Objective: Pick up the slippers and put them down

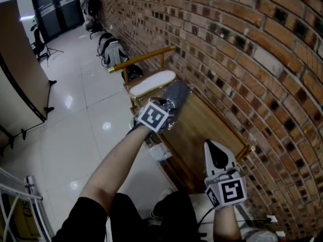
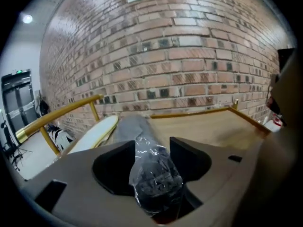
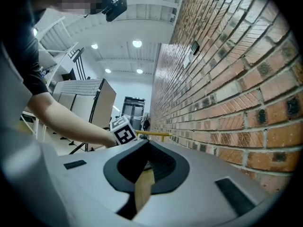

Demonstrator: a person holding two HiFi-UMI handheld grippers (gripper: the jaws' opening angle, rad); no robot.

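The left gripper (image 2: pixel 152 156) is released, its jaws spread either side of the plastic-wrapped grey slipper (image 2: pixel 137 126) without pressing it. The slipper appears to rest at the far end of the wooden cart (image 1: pixel 202 130). Its long axis runs straight away from this gripper, just beside the white slipper (image 1: pixel 153 82). The right gripper (image 1: pixel 213 149), clenched and empty, is by the cart's near corner, well apart. The left one likely needs only to back straight out.

Two slippers (image 1: pixel 154 82) (image 1: pixel 175 96), two tongs (image 1: pixel 170 106) (image 1: pixel 211 145), one cart (image 1: pixel 202 127).
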